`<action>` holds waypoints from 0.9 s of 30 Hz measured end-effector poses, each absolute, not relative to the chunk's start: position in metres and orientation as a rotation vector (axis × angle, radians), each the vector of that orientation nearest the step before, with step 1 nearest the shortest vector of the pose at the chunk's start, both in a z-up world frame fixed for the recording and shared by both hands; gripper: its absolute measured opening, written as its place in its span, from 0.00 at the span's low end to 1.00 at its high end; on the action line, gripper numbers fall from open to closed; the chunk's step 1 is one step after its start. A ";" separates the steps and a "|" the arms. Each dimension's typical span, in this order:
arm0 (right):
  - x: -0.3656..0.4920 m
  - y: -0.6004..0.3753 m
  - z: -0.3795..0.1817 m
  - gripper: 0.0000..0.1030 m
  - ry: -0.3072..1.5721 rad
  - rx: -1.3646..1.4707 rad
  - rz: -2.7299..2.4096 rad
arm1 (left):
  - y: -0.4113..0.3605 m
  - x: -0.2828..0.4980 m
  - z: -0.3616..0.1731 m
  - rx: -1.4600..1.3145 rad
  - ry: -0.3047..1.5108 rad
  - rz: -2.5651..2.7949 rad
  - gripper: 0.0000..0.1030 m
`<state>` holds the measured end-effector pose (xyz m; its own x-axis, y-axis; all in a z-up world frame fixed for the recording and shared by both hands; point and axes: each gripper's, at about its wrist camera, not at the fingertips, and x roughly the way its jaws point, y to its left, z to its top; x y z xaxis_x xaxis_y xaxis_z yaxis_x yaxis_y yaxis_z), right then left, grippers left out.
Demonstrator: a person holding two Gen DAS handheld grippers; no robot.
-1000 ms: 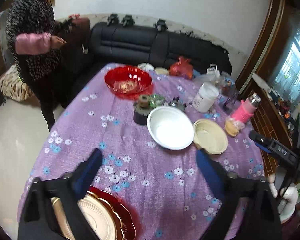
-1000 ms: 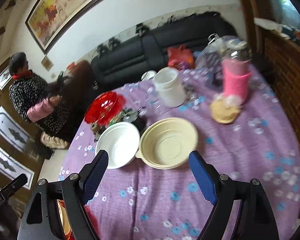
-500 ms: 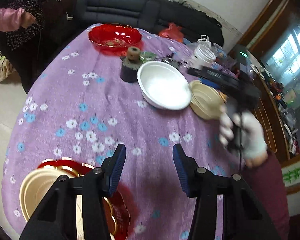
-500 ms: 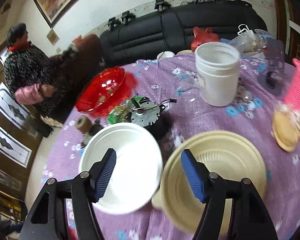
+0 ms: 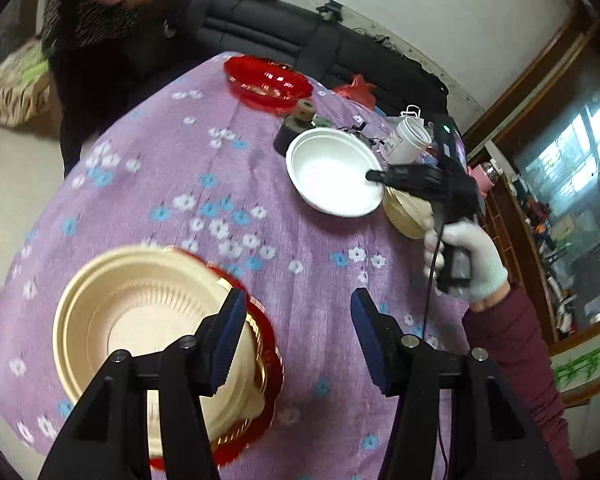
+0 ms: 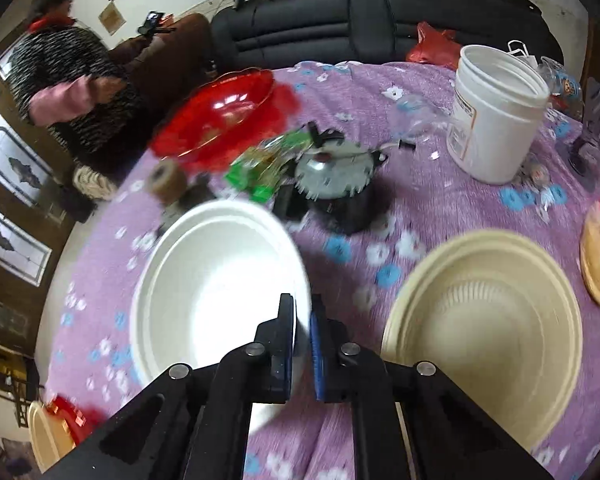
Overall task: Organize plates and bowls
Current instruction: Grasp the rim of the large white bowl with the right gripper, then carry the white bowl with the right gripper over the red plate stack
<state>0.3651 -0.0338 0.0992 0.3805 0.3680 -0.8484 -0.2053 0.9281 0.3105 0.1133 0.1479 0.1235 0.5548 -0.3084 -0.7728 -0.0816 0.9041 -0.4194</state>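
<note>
White bowl (image 6: 220,292) rim pinched by right gripper (image 6: 302,344), left gripper (image 5: 298,340) opening, empty.

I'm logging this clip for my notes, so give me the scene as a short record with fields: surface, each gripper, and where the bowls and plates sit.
surface: table under a purple floral cloth
right gripper: shut on the near rim of the white bowl
left gripper: jaws opening, nothing between them
cream bowl: just right of the white bowl
stacked cream bowl: sits on a red and gold plate, beside the left gripper
red glass dish: far side of the table
</note>
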 end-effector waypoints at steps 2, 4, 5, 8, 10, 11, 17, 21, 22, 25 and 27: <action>0.344 -0.042 0.100 0.08 1.157 0.230 0.399 | 0.156 0.101 0.127 -0.439 0.974 -0.131 0.52; 0.317 -0.053 0.101 0.08 1.173 0.286 0.425 | 0.164 0.090 0.134 -0.422 0.957 -0.109 0.52; 0.305 -0.058 0.100 0.08 1.179 0.310 0.437 | 0.169 0.086 0.137 -0.421 0.948 -0.102 0.52; 0.263 -0.081 0.091 0.08 1.219 0.423 0.488 | 0.183 0.074 0.143 -0.428 0.920 -0.074 0.58; 0.238 -0.093 0.084 0.08 1.239 0.464 0.495 | 0.188 0.068 0.144 -0.429 0.908 -0.065 0.60; 0.222 -0.100 0.080 0.08 1.250 0.466 0.486 | 0.188 0.066 0.143 -0.429 0.908 -0.066 0.60; 0.175 -0.118 0.072 0.09 1.206 0.424 0.422 | 0.166 0.065 0.137 -0.436 0.919 -0.112 0.61; 0.161 -0.129 0.075 0.10 1.101 0.408 0.395 | 0.138 0.070 0.134 -0.392 0.911 -0.116 0.64; 0.160 -0.129 0.075 0.12 1.068 0.408 0.386 | 0.134 0.071 0.132 -0.385 0.909 -0.112 0.65; 0.155 -0.131 0.069 0.16 0.978 0.443 0.388 | 0.117 0.082 0.121 -0.376 0.917 -0.104 0.65; 0.154 -0.133 0.063 0.16 0.978 0.464 0.399 | 0.104 0.092 0.111 -0.370 0.942 -0.106 0.65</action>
